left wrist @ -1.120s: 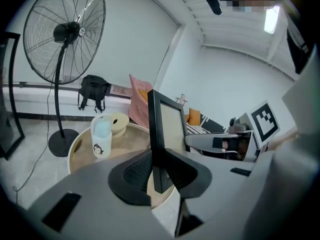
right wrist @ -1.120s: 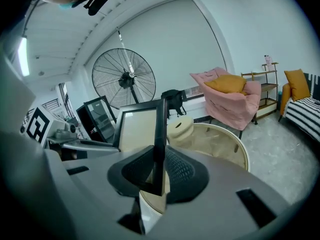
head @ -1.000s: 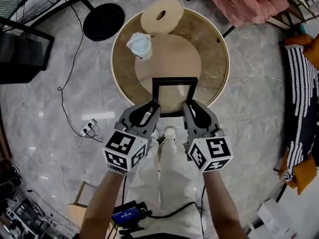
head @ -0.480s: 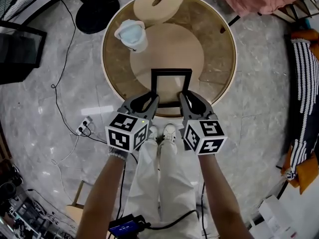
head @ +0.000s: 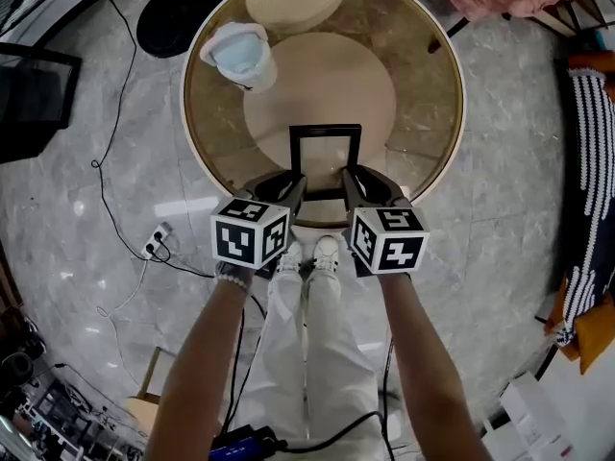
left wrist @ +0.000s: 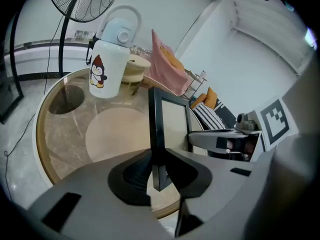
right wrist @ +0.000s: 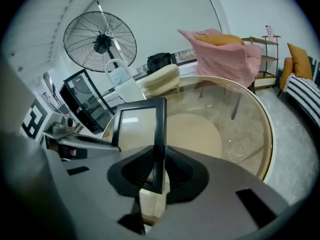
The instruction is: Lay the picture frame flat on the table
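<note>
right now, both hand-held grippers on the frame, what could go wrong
1. The left hand-held gripper and right hand-held gripper each clamp only a thin side edge of the picture frame, so it may twist or slip if the hands move unevenly.
2. The frame is close to the near rim of the glass table; tipped toward the person it could overhang, and a hard landing might chip the glass.

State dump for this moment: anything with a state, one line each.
picture frame: gripped by both side edges, tilted over the table, not yet flat
left gripper: shut on the picture frame's left edge
right gripper: shut on the picture frame's right edge
jug: upright on the table, lid on
</note>
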